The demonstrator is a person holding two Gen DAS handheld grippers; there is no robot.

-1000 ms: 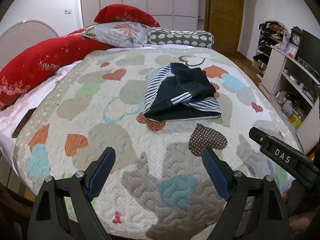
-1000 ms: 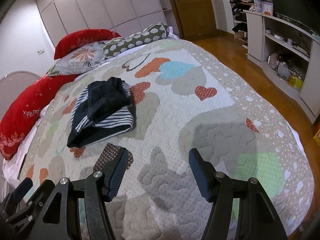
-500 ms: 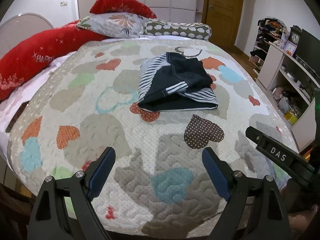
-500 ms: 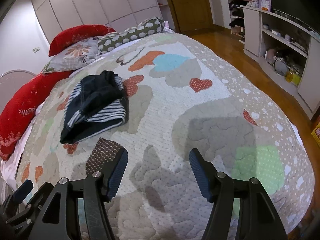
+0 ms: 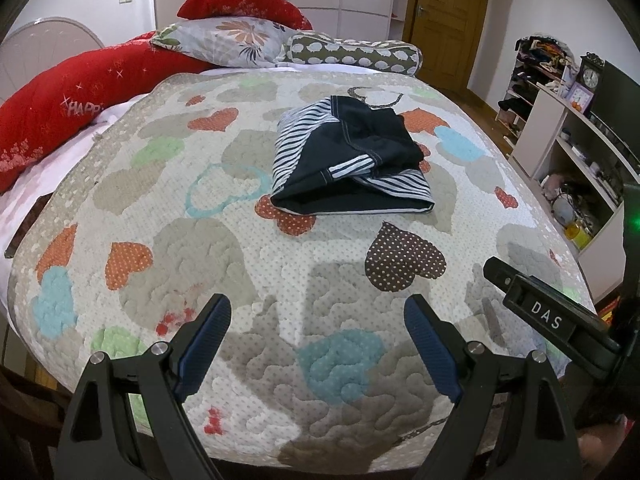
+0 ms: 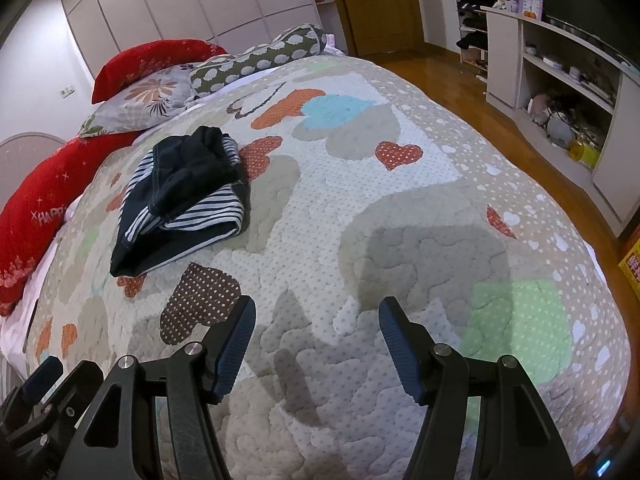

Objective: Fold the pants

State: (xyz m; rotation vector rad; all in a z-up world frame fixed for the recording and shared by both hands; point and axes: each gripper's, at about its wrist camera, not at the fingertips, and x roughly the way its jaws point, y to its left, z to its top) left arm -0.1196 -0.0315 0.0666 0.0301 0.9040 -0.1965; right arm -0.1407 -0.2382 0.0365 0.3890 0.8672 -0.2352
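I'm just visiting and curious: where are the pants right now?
The pants lie in a folded bundle mid-quilt, ahead of both open grippers, just beyond the brown dotted heart; in the right wrist view they sit upper left.

Bed (image 5: 248, 280) with heart-patterned quilt, folded pants (image 5: 352, 164) lying mid-quilt, red bolster (image 5: 80, 92), floral pillow (image 5: 228, 40) and spotted bolster (image 5: 356, 52) at head.

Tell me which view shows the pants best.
The left wrist view: the pants lie near the middle of the picture, facing the camera, with the stripes and stitching plain. The right wrist view shows them off to the left and at a slant, smaller, but whole.
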